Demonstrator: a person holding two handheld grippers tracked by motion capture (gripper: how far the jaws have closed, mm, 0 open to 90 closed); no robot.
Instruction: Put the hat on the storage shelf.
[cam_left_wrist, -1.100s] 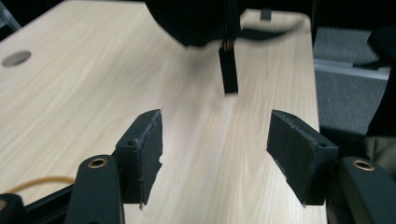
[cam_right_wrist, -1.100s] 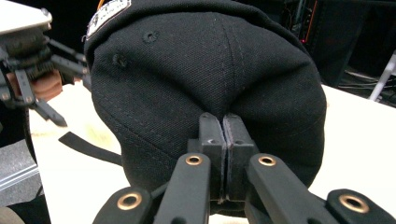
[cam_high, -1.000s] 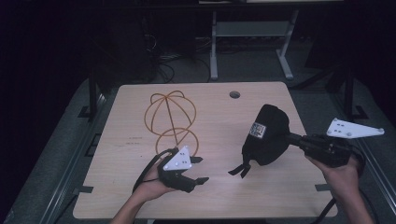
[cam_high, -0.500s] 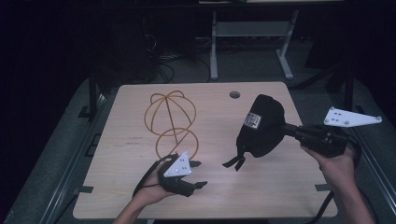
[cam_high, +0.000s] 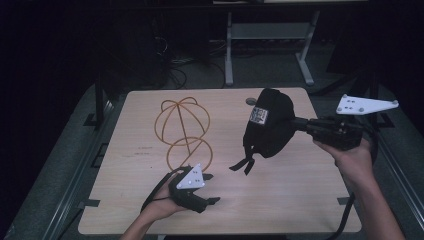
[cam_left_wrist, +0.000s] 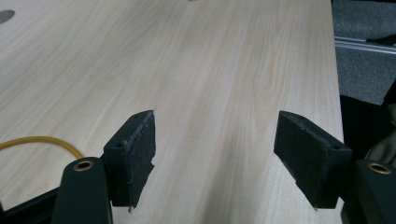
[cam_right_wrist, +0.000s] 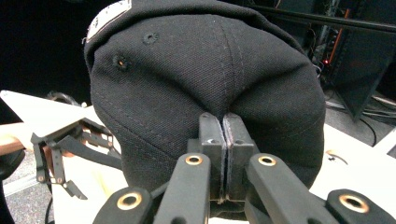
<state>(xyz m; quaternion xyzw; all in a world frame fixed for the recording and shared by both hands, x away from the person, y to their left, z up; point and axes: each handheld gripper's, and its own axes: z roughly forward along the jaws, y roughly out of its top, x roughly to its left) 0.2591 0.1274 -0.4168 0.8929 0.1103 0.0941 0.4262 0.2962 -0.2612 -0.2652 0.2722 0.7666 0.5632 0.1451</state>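
**Black cap held above the counter by the right tool**

The right tool (cam_high: 300, 123) is at the right side of the counter (cam_high: 300, 200), in the person's right hand (cam_high: 352, 160). It points level toward the middle of the counter. In the right gripper view its two jaws stand pressed together, and a fold of black cloth from the crown of the cap (cam_right_wrist: 205, 70) is pinched between them. So the right tool is clamped on the cap.

The cap (cam_high: 270, 125) hangs in the air above the right half of the counter and does not touch the wood. In the high view its white label (cam_high: 260, 115) faces to the left, and its black strap ends (cam_high: 245, 162) hang down under it, close over the wood. A small round hole in the counter (cam_high: 250, 101) is just behind the cap.

The left tool (cam_high: 212, 189) is near the front edge of the counter, left of the middle, in the person's left hand (cam_high: 165, 205). It is low over the wood. In the left gripper view its jaws stand wide apart, with bare wood between them; they have just been opening further. Nothing is held there.

A yellow wire frame (cam_high: 182, 130), made of round loops, stands on the left half of the counter, just behind the left tool. A short piece of this yellow wire (cam_left_wrist: 42, 141) shows beside the left jaw in the left gripper view. The cap and the wire frame are well apart.
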